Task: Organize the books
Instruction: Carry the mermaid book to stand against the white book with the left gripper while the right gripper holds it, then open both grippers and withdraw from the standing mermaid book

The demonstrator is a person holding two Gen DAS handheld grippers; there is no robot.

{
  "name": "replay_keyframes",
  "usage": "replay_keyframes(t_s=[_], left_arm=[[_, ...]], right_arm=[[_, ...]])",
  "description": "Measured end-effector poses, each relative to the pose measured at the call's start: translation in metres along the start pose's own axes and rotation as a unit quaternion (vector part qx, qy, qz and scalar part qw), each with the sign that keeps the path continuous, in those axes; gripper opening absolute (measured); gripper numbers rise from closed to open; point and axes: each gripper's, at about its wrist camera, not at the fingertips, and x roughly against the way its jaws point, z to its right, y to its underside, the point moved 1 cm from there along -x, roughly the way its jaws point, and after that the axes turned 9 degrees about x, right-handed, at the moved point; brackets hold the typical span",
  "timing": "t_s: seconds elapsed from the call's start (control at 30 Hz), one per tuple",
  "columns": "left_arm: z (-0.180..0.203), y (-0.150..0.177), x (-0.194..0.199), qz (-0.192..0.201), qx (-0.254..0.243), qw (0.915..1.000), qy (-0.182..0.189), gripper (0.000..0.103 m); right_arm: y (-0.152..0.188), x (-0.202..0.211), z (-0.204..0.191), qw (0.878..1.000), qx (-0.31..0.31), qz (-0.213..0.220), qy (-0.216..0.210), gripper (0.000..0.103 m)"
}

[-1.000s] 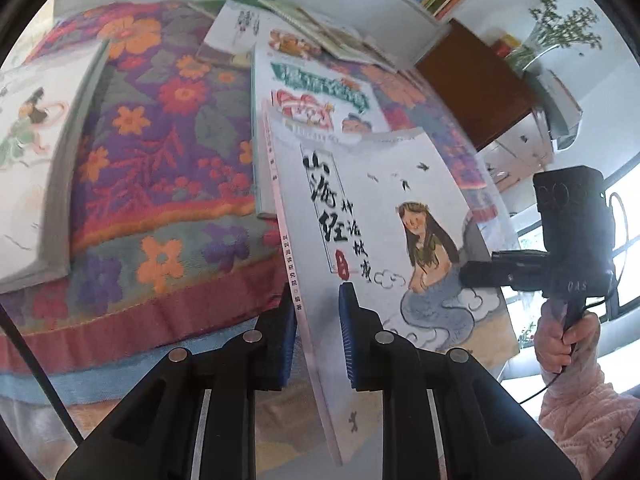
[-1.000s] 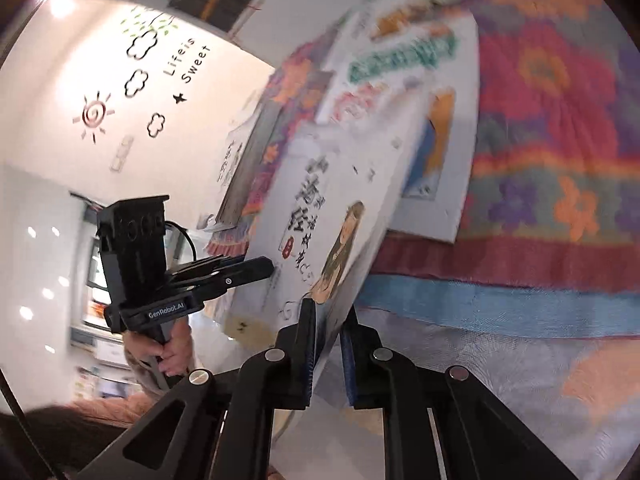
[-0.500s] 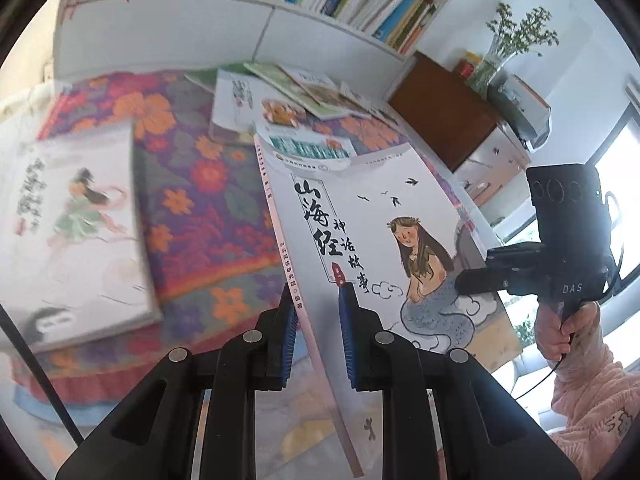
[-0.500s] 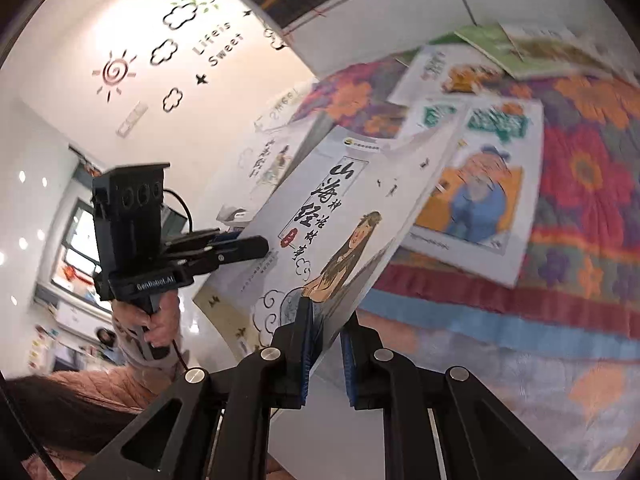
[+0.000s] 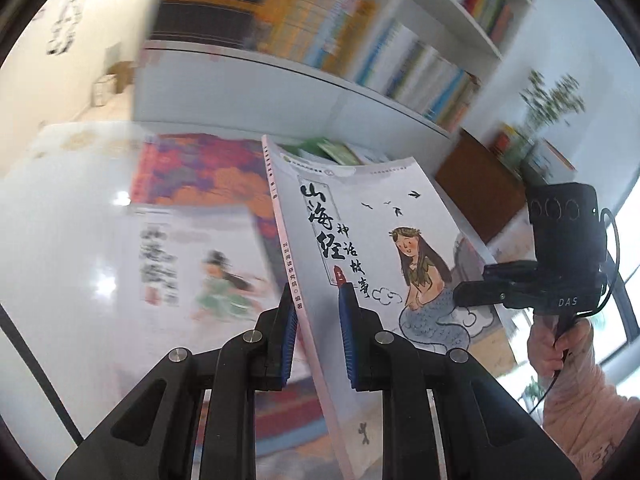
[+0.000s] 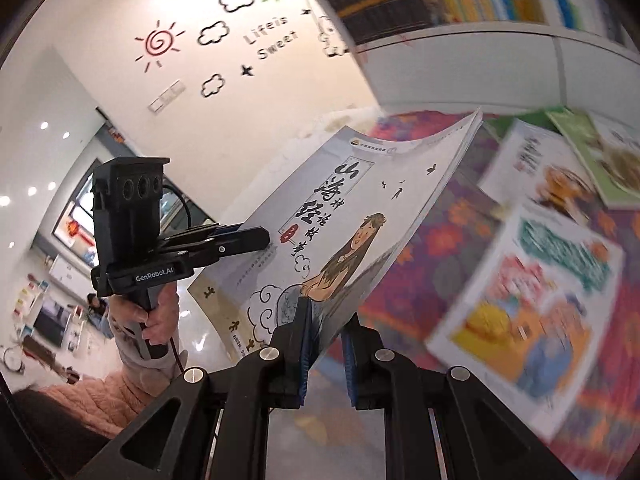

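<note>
A thin grey-white book [image 5: 380, 240] with a long-haired mermaid on its cover hangs in the air, tilted, above the table. My left gripper [image 5: 318, 308] is shut on its lower edge beside the spine. My right gripper [image 6: 326, 320] is shut on the cover's opposite edge, near the mermaid's tail. The same book [image 6: 352, 208] fills the middle of the right wrist view. Each gripper shows in the other's view: the right gripper [image 5: 460, 298] at the far right, the left gripper [image 6: 256, 240] at the left, each held by a hand in a pink sleeve.
A floral cloth [image 5: 200, 168] covers the table. A book with a green-dressed figure [image 5: 192, 264] lies below at the left. Several picture books [image 6: 532, 300] lie on the cloth at the right. A white bookshelf [image 5: 400, 60] full of books stands behind, with a brown cabinet [image 5: 480, 192] beside it.
Both grippers have risen together with the mermaid book, away from the cloth. The views have tilted up, so the bookshelf now fills the top. Both grips are unchanged.
</note>
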Motion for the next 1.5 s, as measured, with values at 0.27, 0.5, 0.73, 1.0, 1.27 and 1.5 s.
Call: replay_keyframes(t_s=[0.27,0.5,0.73,1.0,1.27,1.5], left_arm=[[-0.074,-0.018,0.0,0.035,0.07,0.9958,-0.048,0.017],[-0.123,-0.002,-0.03,0.015,0.117,0.9867,-0.112,0.017],[-0.118,0.005,-0.042,0.003,0.086,0.9882,-0.127,0.016],[-0.136,0.002,-0.04,0.021,0.117,0.9794,-0.163,0.018],[-0.135,-0.002,-0.055,0.001,0.111,0.9791,-0.17,0.02],[-0.137,-0.011,-0.063,0.0,0.117,0.9776,-0.175,0.022]], right_arm=[[-0.046,-0.083,0.012,0.998,0.016,-0.022,-0.061,0.013],[-0.048,-0.152,0.031,0.995,0.0,-0.06,-0.081,0.013],[-0.038,-0.165,0.039,0.995,-0.005,-0.072,-0.063,0.013],[-0.032,-0.166,0.041,0.995,-0.033,-0.063,-0.064,0.013],[-0.021,-0.165,0.042,0.995,-0.056,-0.052,-0.059,0.014],[-0.022,-0.168,0.041,0.995,-0.063,-0.048,-0.059,0.014]])
